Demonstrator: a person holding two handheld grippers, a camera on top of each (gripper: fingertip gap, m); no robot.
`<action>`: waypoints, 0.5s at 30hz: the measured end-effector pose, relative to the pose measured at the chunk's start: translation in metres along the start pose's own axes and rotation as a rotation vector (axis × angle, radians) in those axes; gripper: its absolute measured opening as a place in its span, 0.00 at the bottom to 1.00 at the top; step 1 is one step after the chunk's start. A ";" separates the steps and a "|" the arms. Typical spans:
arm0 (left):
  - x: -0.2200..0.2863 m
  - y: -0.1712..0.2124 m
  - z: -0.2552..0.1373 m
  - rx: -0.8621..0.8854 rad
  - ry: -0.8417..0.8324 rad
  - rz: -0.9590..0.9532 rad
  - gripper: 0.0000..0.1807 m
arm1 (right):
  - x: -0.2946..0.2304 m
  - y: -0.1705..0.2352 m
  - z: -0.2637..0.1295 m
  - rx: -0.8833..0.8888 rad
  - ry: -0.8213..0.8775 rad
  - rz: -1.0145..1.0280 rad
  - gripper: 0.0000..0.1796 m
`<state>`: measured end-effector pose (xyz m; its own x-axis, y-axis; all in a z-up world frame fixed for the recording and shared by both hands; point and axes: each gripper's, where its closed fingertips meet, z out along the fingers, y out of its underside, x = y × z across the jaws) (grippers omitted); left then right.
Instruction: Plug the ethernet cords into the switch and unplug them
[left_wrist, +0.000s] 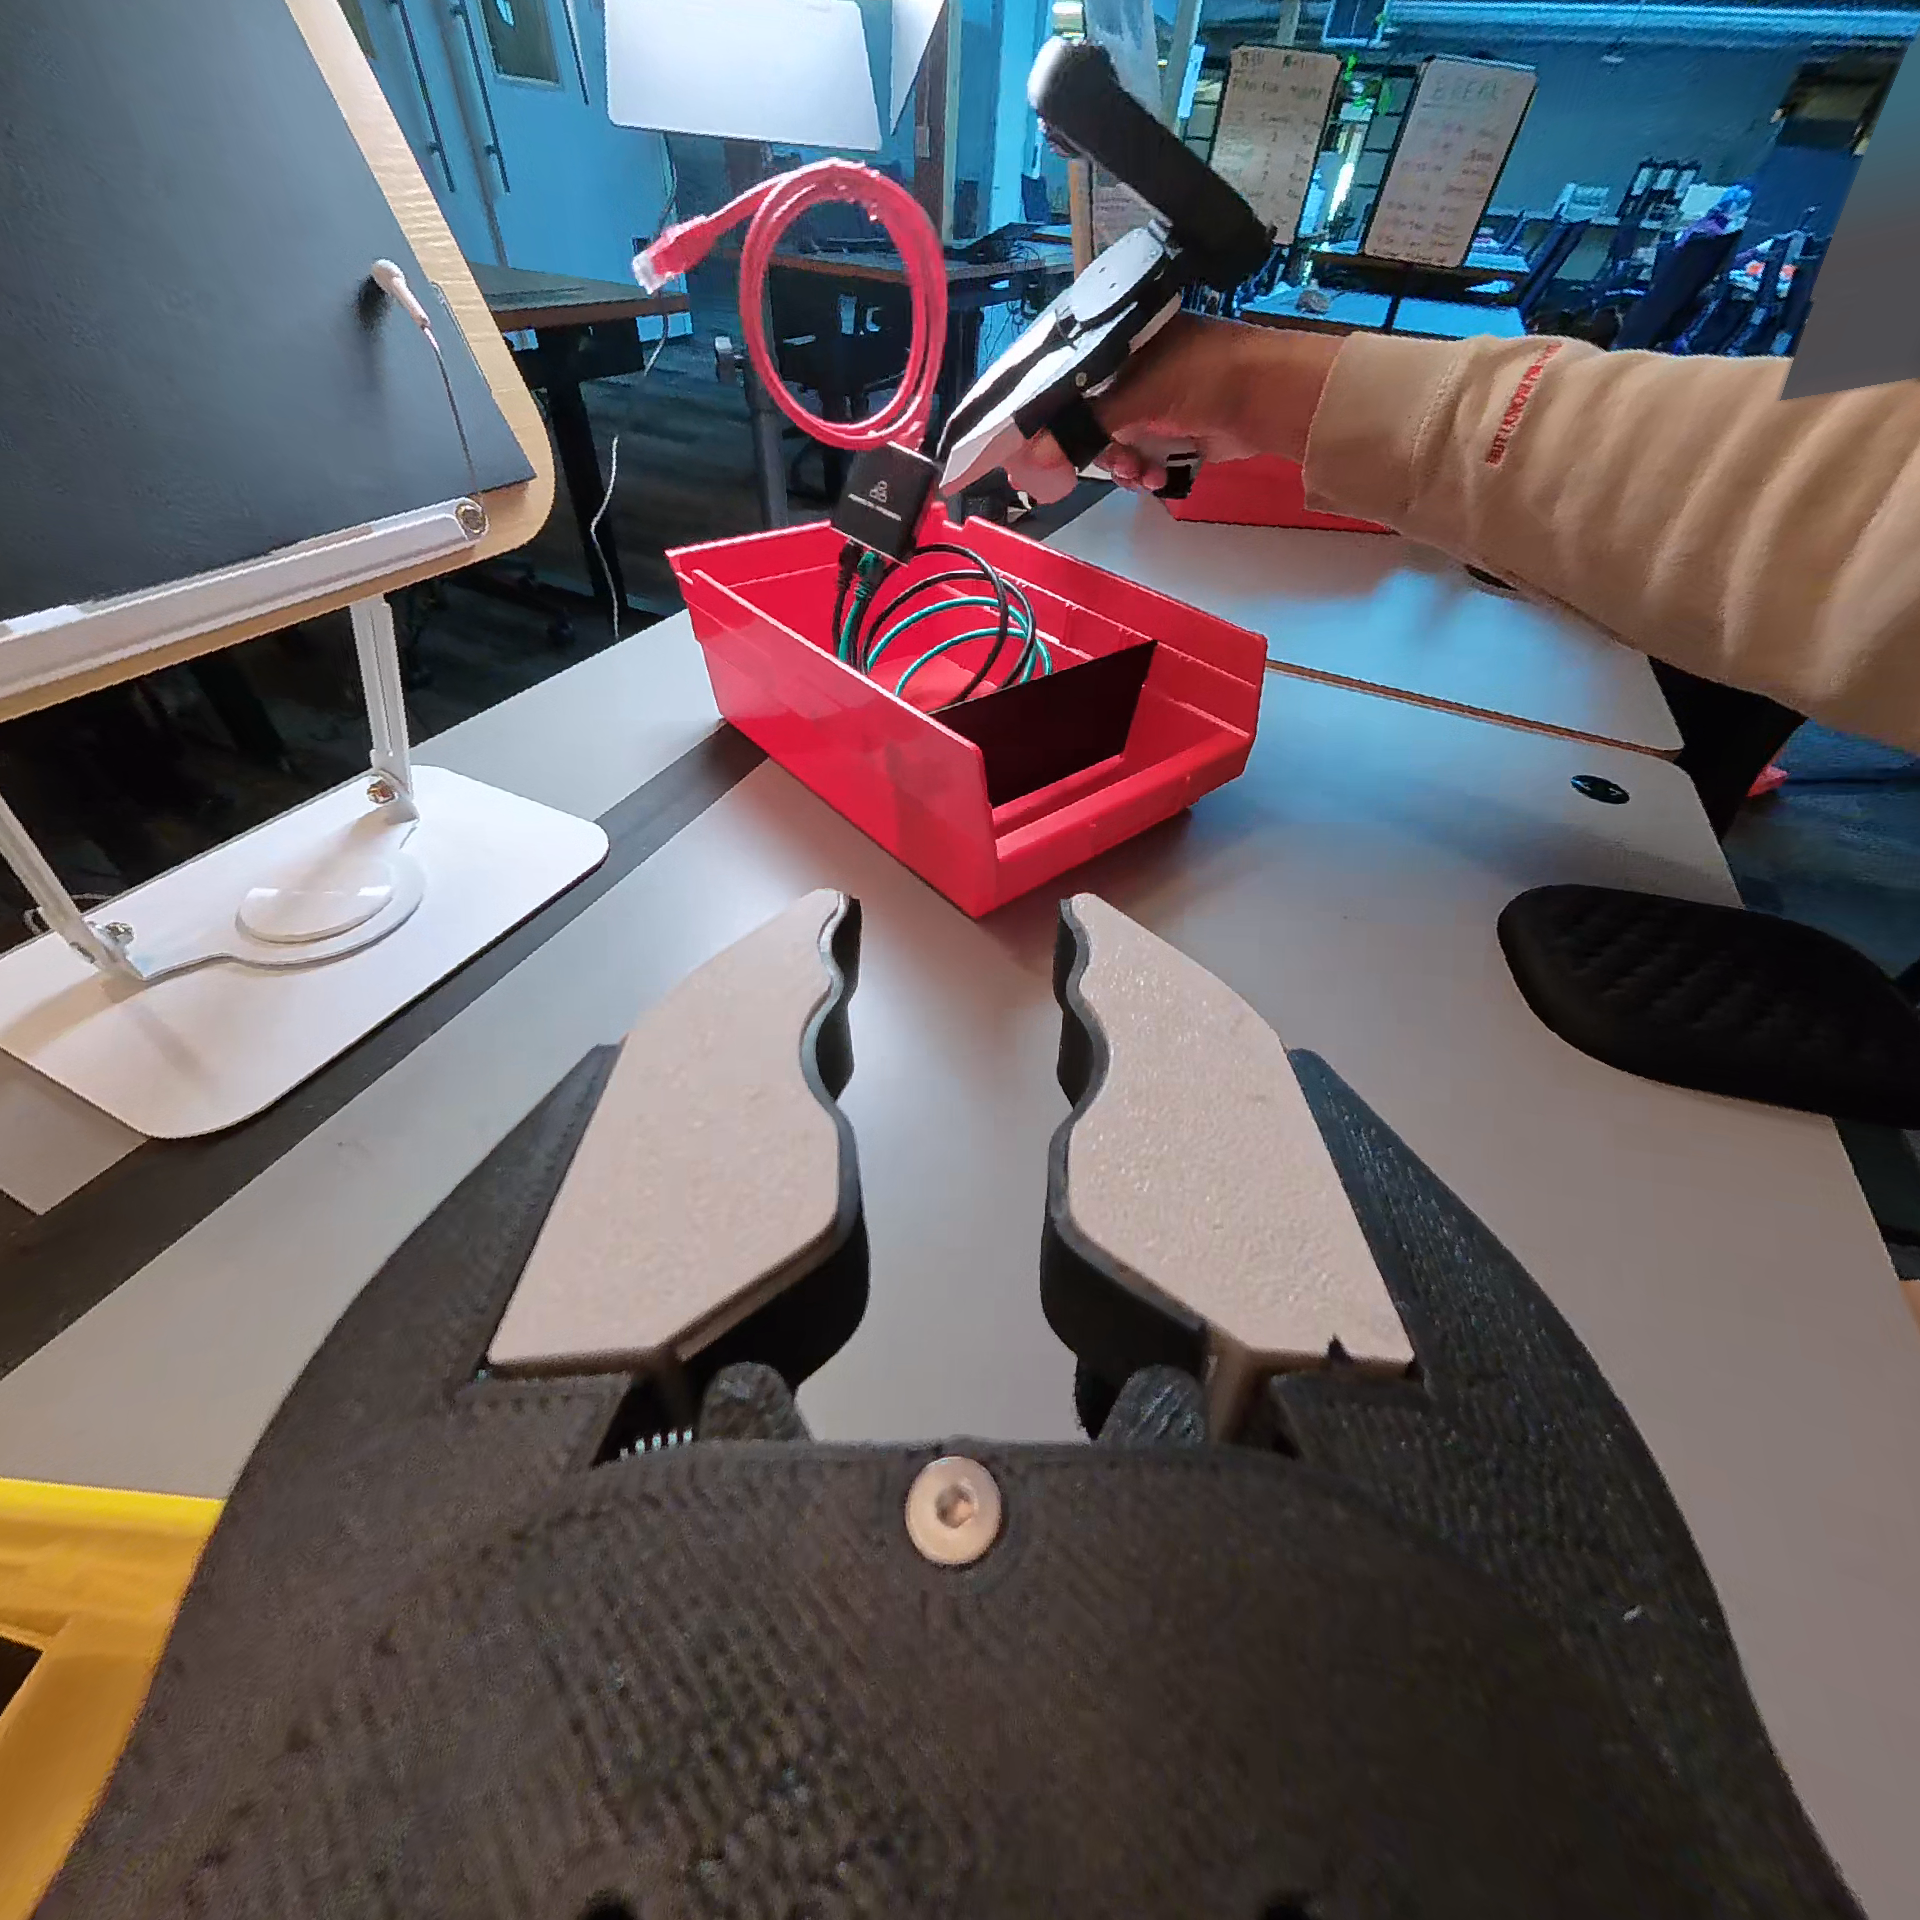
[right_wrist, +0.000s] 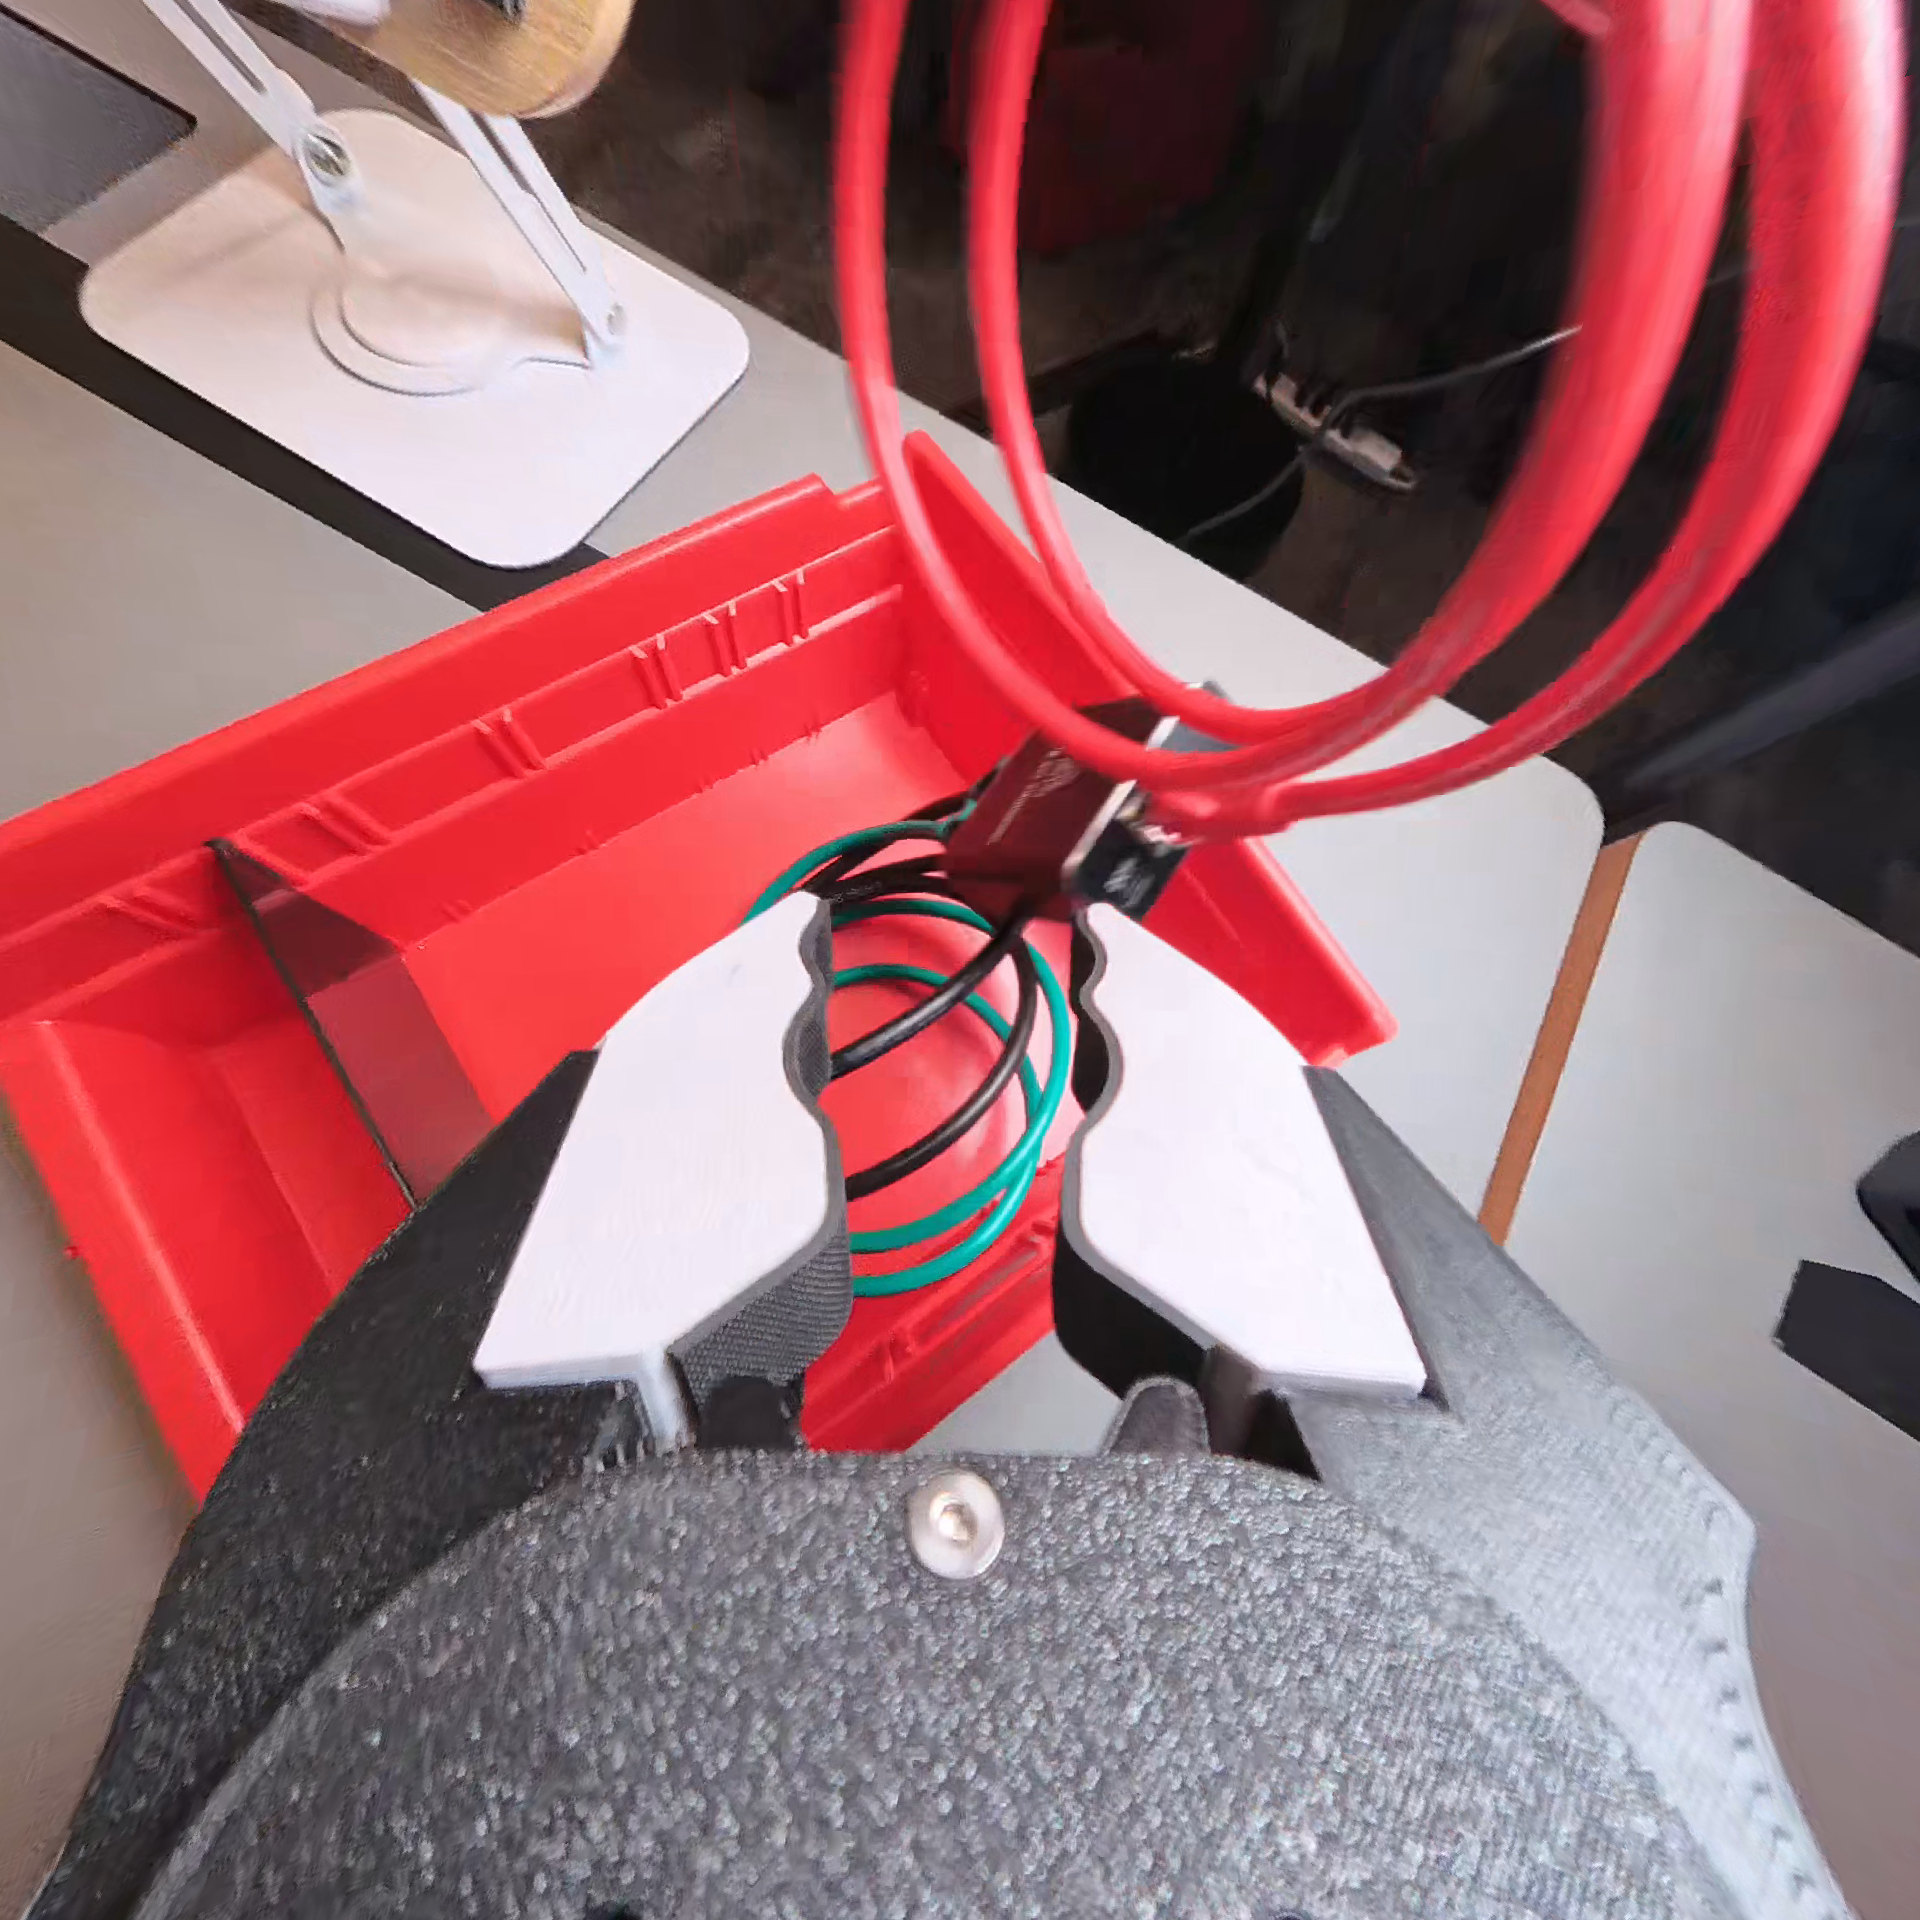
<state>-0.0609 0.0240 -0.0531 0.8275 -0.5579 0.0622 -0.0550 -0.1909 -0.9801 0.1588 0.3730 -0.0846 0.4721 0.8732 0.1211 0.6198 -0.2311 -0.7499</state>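
A small black switch (left_wrist: 886, 495) stands tilted at the far end of a red bin (left_wrist: 831, 727). A red ethernet cord (left_wrist: 844, 301) is plugged into its upper side and coils up into the air. A green cord (left_wrist: 935, 655) and a black cord (left_wrist: 987, 603) hang from its lower side into the bin. My right gripper (left_wrist: 951, 468) (right_wrist: 951, 925) is open, its right fingertip at the lower edge of the switch (right_wrist: 1039, 821), over the green cord (right_wrist: 1029, 1143) and under the red coil (right_wrist: 1299, 416). My left gripper (left_wrist: 961, 914) is open and empty, low over the table before the bin.
A black divider (left_wrist: 1049, 717) splits the red bin (right_wrist: 312, 935). A white stand (left_wrist: 301, 914) with a tilted board is on the left. A yellow bin (left_wrist: 62, 1621) is at near left, a black padded armrest (left_wrist: 1714, 997) at right, and another red bin (left_wrist: 1257, 499) behind the hand. My hands' fingertips stand some 40 cm from each other.
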 end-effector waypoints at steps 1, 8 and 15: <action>0.000 0.001 0.001 -0.003 0.000 0.000 0.20 | -0.002 0.002 0.000 0.003 -0.008 0.005 0.24; 0.001 0.006 0.002 -0.029 -0.012 0.024 0.20 | -0.018 0.009 -0.006 0.047 -0.034 -0.016 0.25; -0.018 0.012 -0.008 -0.077 -0.107 0.007 0.18 | -0.097 0.004 -0.044 0.182 -0.201 -0.034 0.29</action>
<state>-0.0812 0.0255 -0.0642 0.8815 -0.4713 0.0305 -0.1008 -0.2509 -0.9627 0.1436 0.2683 -0.0709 0.3077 0.9510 0.0297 0.5012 -0.1355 -0.8547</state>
